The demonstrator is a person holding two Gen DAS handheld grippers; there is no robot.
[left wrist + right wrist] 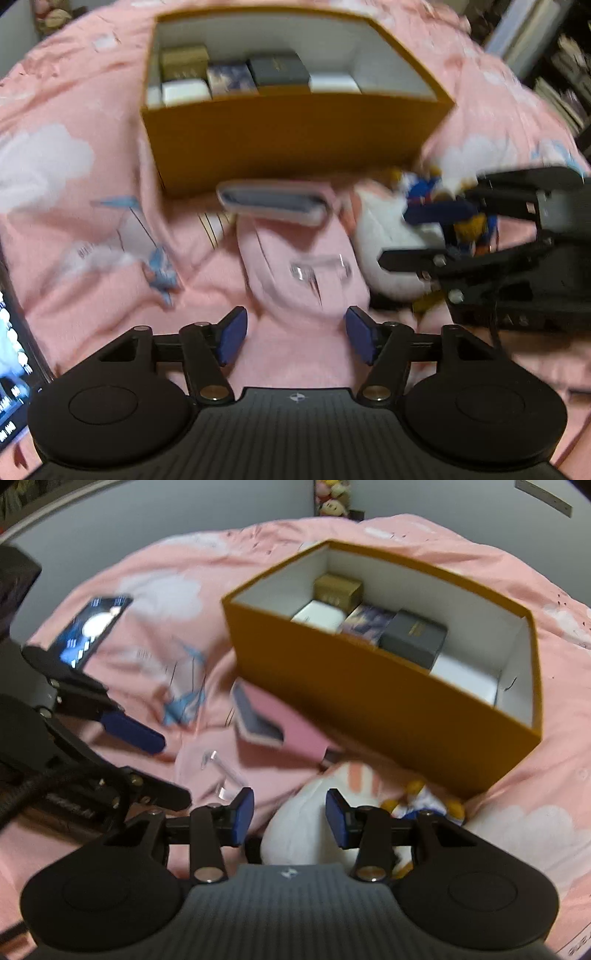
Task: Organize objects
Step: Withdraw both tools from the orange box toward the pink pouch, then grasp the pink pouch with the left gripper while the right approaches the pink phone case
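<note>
An orange box stands on the pink bedspread and holds several small boxes along its far side. In front of it lie a flat white-edged dark case, a clear acrylic piece, and a white plush beside a blue-and-yellow toy. My left gripper is open and empty above the bedspread. My right gripper is open with its jaws around the white plush.
A lit phone lies on the bedspread to the left. Plush toys sit by the grey wall behind. Shelves stand at the right. The pink bedspread has folds around the box.
</note>
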